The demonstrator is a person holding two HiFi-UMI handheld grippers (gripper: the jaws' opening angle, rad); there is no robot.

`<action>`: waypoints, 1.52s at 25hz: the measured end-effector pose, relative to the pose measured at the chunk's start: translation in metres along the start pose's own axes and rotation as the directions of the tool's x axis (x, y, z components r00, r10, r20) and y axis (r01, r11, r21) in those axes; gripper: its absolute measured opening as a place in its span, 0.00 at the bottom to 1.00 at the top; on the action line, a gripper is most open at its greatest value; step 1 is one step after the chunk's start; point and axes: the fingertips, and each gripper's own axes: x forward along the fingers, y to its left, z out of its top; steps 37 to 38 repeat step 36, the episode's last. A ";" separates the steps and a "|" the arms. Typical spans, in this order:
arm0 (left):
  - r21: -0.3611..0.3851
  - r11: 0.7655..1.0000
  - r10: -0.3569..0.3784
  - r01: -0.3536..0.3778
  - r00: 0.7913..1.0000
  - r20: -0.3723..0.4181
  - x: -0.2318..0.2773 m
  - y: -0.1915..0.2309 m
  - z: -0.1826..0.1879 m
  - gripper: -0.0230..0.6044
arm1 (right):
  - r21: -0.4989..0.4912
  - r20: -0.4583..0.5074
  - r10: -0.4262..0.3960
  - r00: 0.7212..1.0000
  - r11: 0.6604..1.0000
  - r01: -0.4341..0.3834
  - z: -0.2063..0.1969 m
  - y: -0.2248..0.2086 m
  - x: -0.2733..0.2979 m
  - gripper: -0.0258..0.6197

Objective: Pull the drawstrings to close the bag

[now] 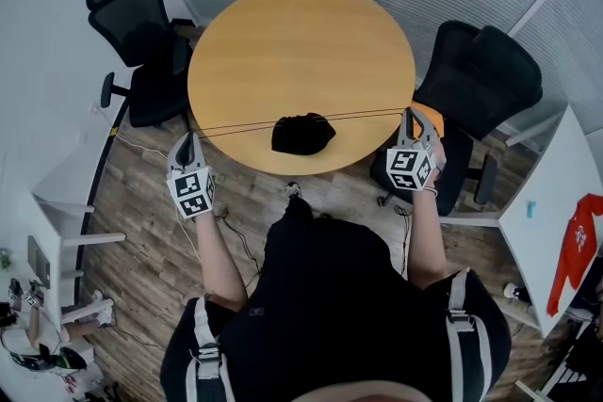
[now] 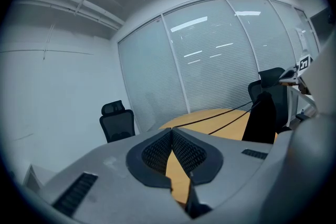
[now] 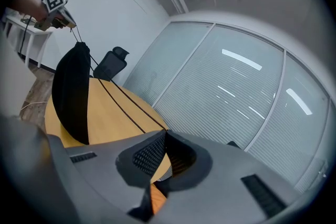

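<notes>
While the left tongs (image 1: pixel 188 139) and right tongs (image 1: pixel 410 116) each pinch taut drawstrings (image 1: pixel 245 126), the bag (image 1: pixel 302 134) sits between them.

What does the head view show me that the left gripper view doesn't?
Head view only: the bag lies by the table's near edge, with the drawstrings running straight out to the left gripper and right gripper. Left gripper view only: its jaws closed tip to tip on the drawstrings, with blinds behind. Both: bag, drawstrings, table.

Overhead, plus low views sharing bag (image 1: pixel 302 134)
</notes>
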 end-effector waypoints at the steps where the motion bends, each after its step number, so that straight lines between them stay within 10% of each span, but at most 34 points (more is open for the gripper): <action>1: -0.001 1.000 0.002 -0.002 1.000 0.000 0.000 0.001 0.000 0.06 | -0.001 0.001 -0.001 1.000 1.000 0.001 0.000 0.000 0.000 0.13; 38: 0.006 1.000 -0.012 0.012 1.000 -0.001 0.013 0.023 -0.006 0.06 | -0.018 -0.012 0.016 1.000 1.000 -0.016 0.012 0.011 0.016 0.13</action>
